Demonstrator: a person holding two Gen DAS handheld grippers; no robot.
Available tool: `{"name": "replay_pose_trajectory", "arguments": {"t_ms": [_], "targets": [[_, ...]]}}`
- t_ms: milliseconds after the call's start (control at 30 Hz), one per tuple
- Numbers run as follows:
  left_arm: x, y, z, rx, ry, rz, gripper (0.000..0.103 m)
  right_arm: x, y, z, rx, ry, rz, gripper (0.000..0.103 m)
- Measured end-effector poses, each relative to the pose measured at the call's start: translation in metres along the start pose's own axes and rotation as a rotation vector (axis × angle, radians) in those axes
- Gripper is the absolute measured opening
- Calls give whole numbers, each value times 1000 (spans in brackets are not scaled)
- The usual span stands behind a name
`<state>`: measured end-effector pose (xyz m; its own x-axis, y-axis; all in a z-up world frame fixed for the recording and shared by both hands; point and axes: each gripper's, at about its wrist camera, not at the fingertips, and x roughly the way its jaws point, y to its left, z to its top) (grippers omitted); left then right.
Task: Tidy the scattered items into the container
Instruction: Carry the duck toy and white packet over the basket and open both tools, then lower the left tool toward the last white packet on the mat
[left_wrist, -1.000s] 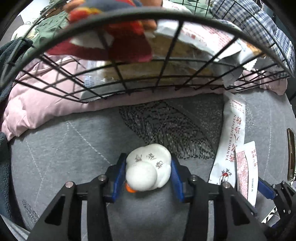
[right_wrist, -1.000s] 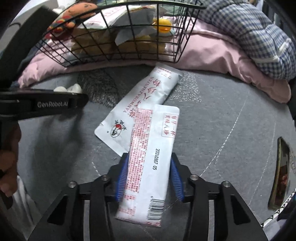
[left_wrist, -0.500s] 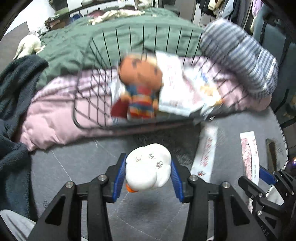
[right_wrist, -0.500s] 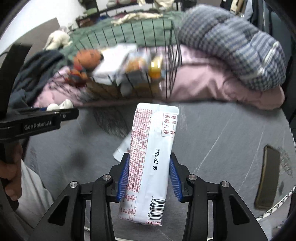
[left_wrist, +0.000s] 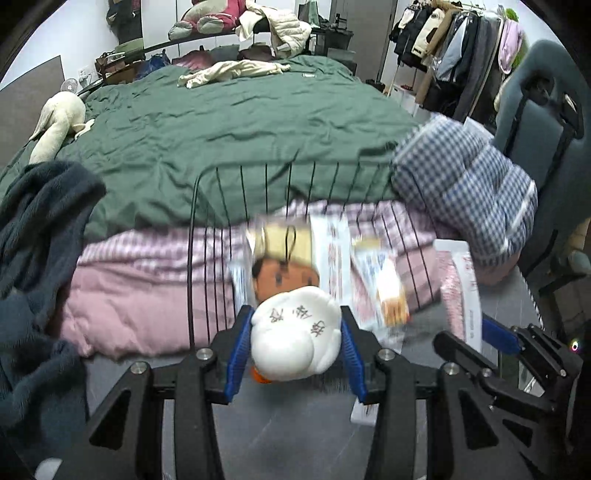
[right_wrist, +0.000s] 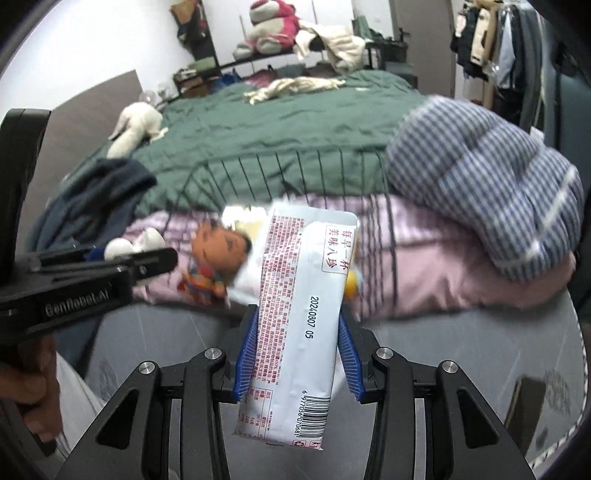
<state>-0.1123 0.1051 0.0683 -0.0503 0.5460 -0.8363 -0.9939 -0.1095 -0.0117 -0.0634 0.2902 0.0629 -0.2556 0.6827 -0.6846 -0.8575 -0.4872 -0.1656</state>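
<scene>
The left gripper (left_wrist: 295, 350) is raised and level, pointing at the wire basket (left_wrist: 192, 258), its blue pads clamped on a white duck toy (left_wrist: 295, 332) that sits in front of the basket's near side. The right gripper (right_wrist: 297, 350) is lifted beside it, closed on a long snack packet (right_wrist: 295, 325) that stands upright between its pads with the barcode end down. Inside the basket lie an orange-faced doll (left_wrist: 284, 275) and blurred wrappers. The basket rests against a pink quilt (left_wrist: 129, 302) at the edge of the green-covered bed (left_wrist: 240, 125).
</scene>
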Motion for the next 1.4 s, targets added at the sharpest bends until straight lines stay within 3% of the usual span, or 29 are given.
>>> {"name": "replay_pose_trajectory", "arguments": {"t_ms": [167, 433, 500, 567, 700, 1067, 1400], "targets": [[45, 8, 26, 7, 51, 21, 50, 43, -1, 42, 24, 14, 26, 43], [68, 24, 33, -5, 62, 42, 51, 96, -12, 64, 78, 74, -1, 44], [73, 23, 33, 13, 79, 72, 56, 101, -9, 67, 61, 75, -19, 46], [73, 21, 32, 23, 79, 95, 72, 103, -6, 67, 38, 75, -45, 48], [66, 22, 30, 15, 57, 103, 73, 101, -5, 66, 32, 62, -72, 50], [41, 26, -10, -46, 71, 54, 74, 58, -12, 26, 75, 26, -49, 50], [33, 0, -65, 10, 104, 57, 74, 24, -22, -35, 50, 71, -49, 50]]}}
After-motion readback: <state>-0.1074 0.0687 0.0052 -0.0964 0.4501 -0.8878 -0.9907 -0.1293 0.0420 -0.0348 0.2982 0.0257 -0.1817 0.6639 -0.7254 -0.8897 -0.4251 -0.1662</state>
